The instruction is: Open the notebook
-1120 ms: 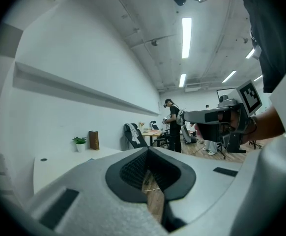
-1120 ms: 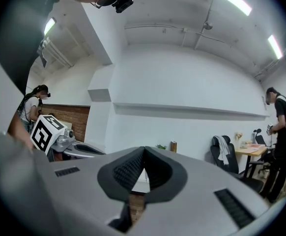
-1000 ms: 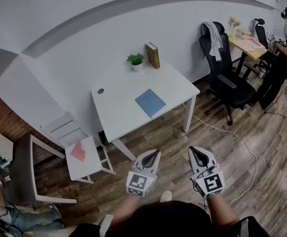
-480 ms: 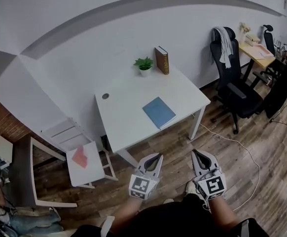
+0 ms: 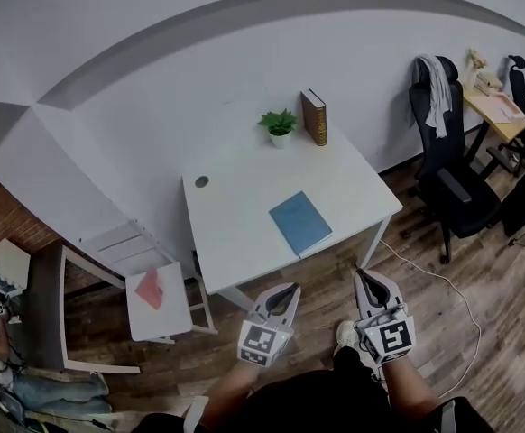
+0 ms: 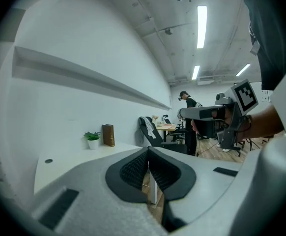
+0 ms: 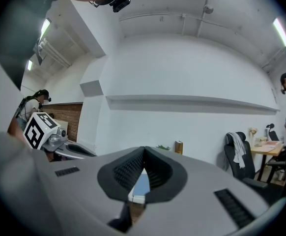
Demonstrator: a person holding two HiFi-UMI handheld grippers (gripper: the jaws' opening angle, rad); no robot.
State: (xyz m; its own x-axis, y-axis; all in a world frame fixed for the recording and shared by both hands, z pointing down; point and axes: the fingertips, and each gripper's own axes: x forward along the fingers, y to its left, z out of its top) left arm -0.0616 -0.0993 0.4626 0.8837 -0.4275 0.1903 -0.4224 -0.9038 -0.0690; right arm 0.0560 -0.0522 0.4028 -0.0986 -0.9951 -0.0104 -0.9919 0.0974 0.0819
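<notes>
The white desk (image 5: 235,210) stands against the far wall. The person is near its front edge but not yet within reach of it. The blue notebook (image 5: 300,223) lies flat and closed on the desk's near right part, close to the front edge. It is well apart from the brown book (image 5: 314,116) and the small plant (image 5: 279,124) at the far side. The left gripper (image 5: 290,289) and the right gripper (image 5: 362,275) hang over the floor short of the desk, each with its jaws pressed together on nothing.

The step in hand appears to be the approach. To do it well, the person should bring both tools over the notebook and part one pair of jaws. Those jaws should catch only the cover at its free edge, though which edge that is cannot be told from here. The other gripper would best press near the spine, so the notebook does not slide off the near edge.
</notes>
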